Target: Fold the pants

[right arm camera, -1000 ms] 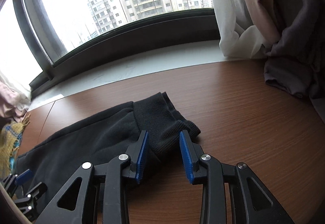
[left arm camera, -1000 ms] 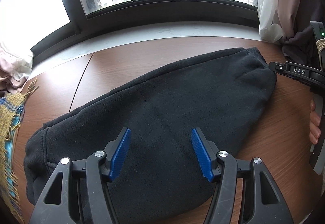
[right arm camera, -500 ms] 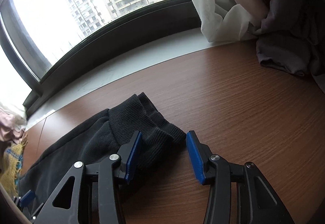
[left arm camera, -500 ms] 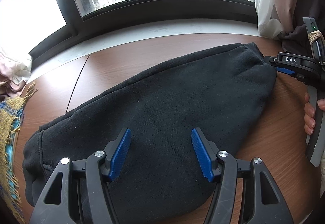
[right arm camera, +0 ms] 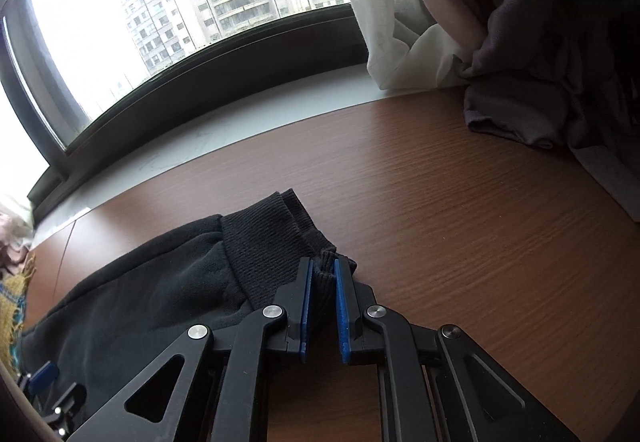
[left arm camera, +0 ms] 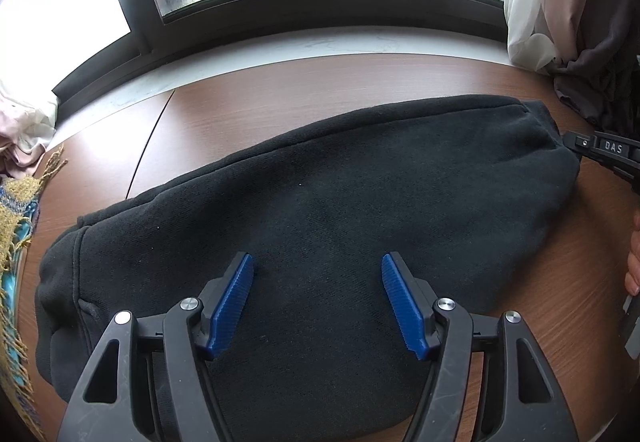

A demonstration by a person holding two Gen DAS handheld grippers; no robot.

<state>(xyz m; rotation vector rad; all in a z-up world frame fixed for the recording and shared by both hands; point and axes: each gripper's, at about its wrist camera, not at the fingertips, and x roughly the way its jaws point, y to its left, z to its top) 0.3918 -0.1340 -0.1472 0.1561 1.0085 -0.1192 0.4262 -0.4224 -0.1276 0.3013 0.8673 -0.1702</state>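
Black fleece pants (left arm camera: 320, 209) lie folded lengthwise across the brown wooden table (left arm camera: 280, 97), waistband at the left, ribbed cuffs at the right. My left gripper (left arm camera: 318, 274) is open and hovers over the middle of the pants, blue pads wide apart. My right gripper (right arm camera: 322, 270) is shut on the near corner of the ribbed cuff (right arm camera: 272, 238) of the pants (right arm camera: 140, 294). The right gripper also shows in the left wrist view (left arm camera: 600, 151) at the cuff end.
A window sill (left arm camera: 320, 41) runs along the table's far edge. Curtains and a grey cloth (right arm camera: 520, 97) hang onto the table at the far right. A fringed yellow and blue cloth (left arm camera: 16, 242) lies at the left edge.
My right gripper has closed its jaws on the corner of the cuff. My left gripper has stayed open over the pants with only a slight shift.
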